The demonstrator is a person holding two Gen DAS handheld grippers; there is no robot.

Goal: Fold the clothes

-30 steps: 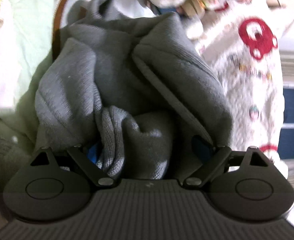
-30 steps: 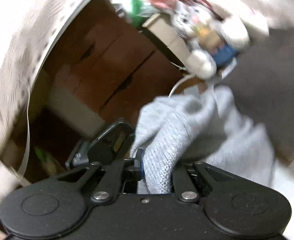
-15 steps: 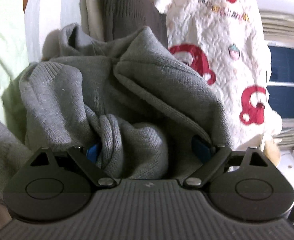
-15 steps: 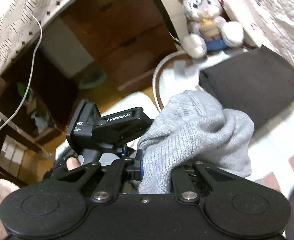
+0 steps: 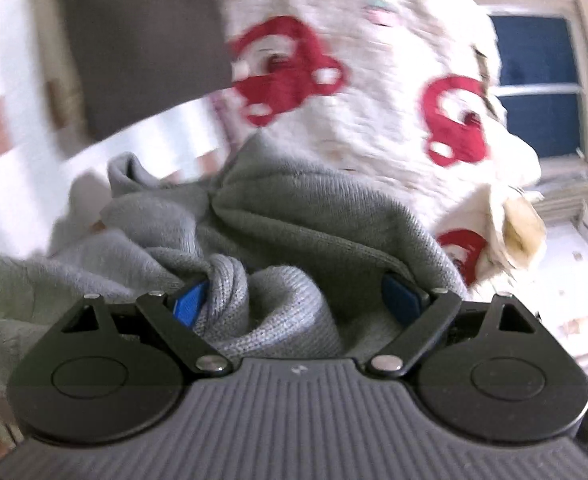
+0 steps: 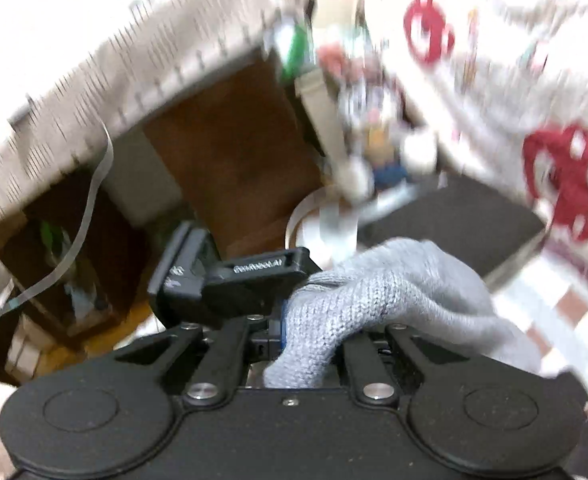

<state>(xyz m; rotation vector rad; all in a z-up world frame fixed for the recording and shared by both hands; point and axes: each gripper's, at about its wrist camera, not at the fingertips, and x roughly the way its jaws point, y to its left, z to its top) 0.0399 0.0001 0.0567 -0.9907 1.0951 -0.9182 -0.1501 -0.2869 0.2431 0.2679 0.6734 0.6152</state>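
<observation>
Grey knit garment (image 5: 294, 232) bunched in the air between both tools, above a bed-like surface under a white cover with pinkish-brown checks (image 5: 14, 140). Behind it, filling most of the left wrist view, a white quilt (image 5: 374, 80) with red car-shaped motifs, heaped and blurred. Beside the quilt on the checked cover, a dark folded cloth (image 5: 142, 40), flat and square-edged. Past the quilt's edge, a window (image 5: 534, 92) with dark blue panes and a pale frame. In the right wrist view, brown wooden furniture (image 6: 230, 132) beyond the bed, with a beige patterned fabric (image 6: 134, 60) over its top and a pale cable (image 6: 90, 208) looping down in front. Against the quilt, a small plush toy (image 6: 382, 152), smeared too much to make out. Left gripper (image 5: 296, 302) spread wide, blue pads (image 5: 190, 304) well apart, loose folds of knit filling the gap and one twisted fold pressed against the left pad; cannot tell whether any of it is truly pinched. Right gripper (image 6: 314, 336) drawn narrow and clamped on a thick roll of the same knit, with the left tool's black body just beside it. Lower part of the garment cut off by both tool bodies; shape and kind of clothing impossible to tell.
</observation>
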